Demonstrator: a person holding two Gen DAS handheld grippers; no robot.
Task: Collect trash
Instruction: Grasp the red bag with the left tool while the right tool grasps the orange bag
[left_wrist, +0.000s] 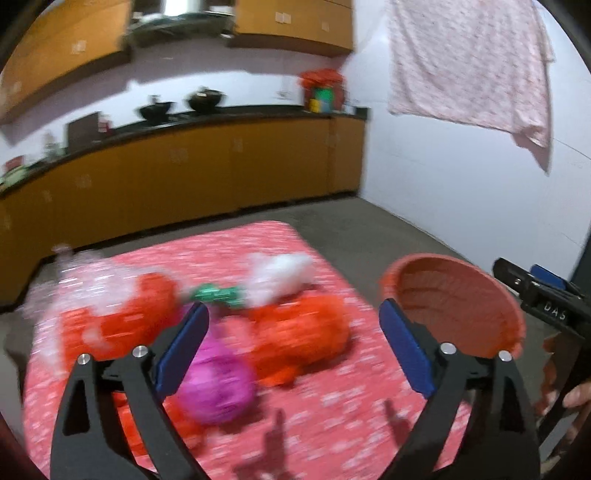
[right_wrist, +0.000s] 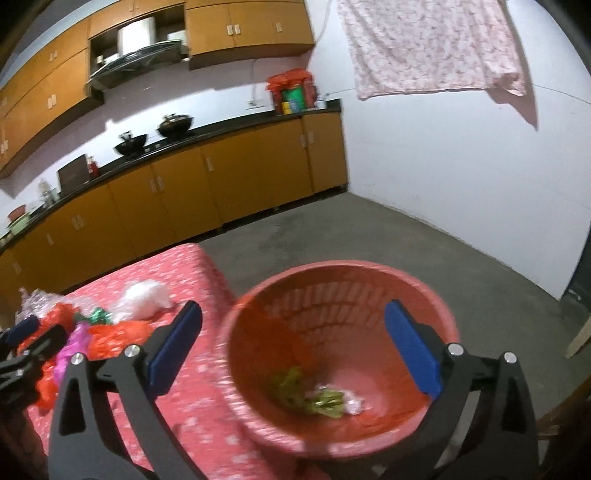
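Left wrist view is motion-blurred, so the trash on the table (left_wrist: 332, 406) is hard to separate. I count two red-orange bags (left_wrist: 299, 332), one at centre and one at left centre (left_wrist: 122, 317), one magenta ball (left_wrist: 218, 384) just in front of the left gripper (left_wrist: 295, 350), one green wrapper (left_wrist: 218, 293), one white wad (left_wrist: 280, 273), and a clear crinkly piece (left_wrist: 70, 273) at the far left, edges smeared. Whether more red scraps lie under the left finger I cannot tell.

Left gripper: fingers wide apart, nothing between the blue pads (left_wrist: 181, 347), nothing touched. Its lower body is cut off by the frame bottom.

Basket (left_wrist: 454, 306) at right centre of that view, tilted mouth toward camera, partly behind the right pad; inside not readable here. The right gripper (left_wrist: 535, 291) shows at the right edge, only part of it, with a hand (left_wrist: 569, 387) below it, mostly cut off.

Right wrist view: basket (right_wrist: 332, 280) fills the lower centre, just beside the table (right_wrist: 207, 424) edge. Inside are a green-yellow clump (right_wrist: 306, 395) and a small white scrap (right_wrist: 354, 402); count of pieces unclear, blurred. Right gripper (right_wrist: 295, 350): fingers spread wide over the basket mouth, empty. The left gripper (right_wrist: 26, 347) is cut off at the left edge.

One pink cloth (right_wrist: 432, 48) hangs upper right, top cut off. Two dark pans (right_wrist: 155, 134) on the counter.
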